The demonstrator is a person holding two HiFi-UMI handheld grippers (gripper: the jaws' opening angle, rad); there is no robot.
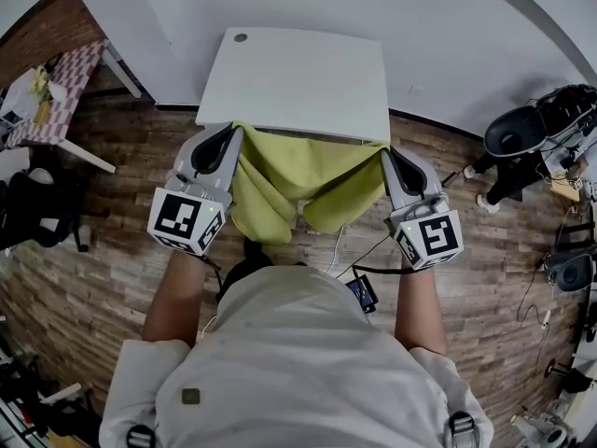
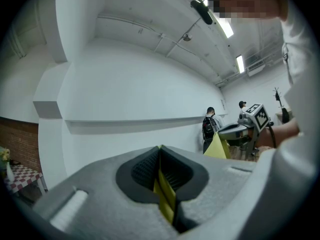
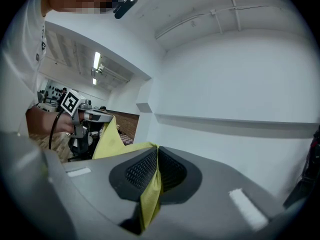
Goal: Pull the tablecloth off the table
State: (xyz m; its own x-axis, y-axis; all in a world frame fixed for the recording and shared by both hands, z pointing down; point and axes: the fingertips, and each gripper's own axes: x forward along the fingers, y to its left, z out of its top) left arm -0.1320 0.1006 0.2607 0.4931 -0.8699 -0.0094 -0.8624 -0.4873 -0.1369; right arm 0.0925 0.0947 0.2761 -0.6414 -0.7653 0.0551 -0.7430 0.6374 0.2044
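**At the table [image 1: 298, 77] edge: cloth [image 1: 298, 180] pinched at both ends**

Over a wood-plank floor [image 1: 112, 250] stands the white table, with the person just before its near side. The yellow-green cloth hangs at that near edge, almost wholly off the top. Its long axis runs left to right, parallel to the edge. Its upper hem is stretched between the two grippers, and its middle sags in loose folds down toward the person. The left gripper [image 1: 233, 131] holds the left end. Its jaws are pressed together on a thin fold of cloth that runs down between the dark pads. The right gripper [image 1: 387, 152] pinches the right end the same way, with cloth trailing from its closed jaws.
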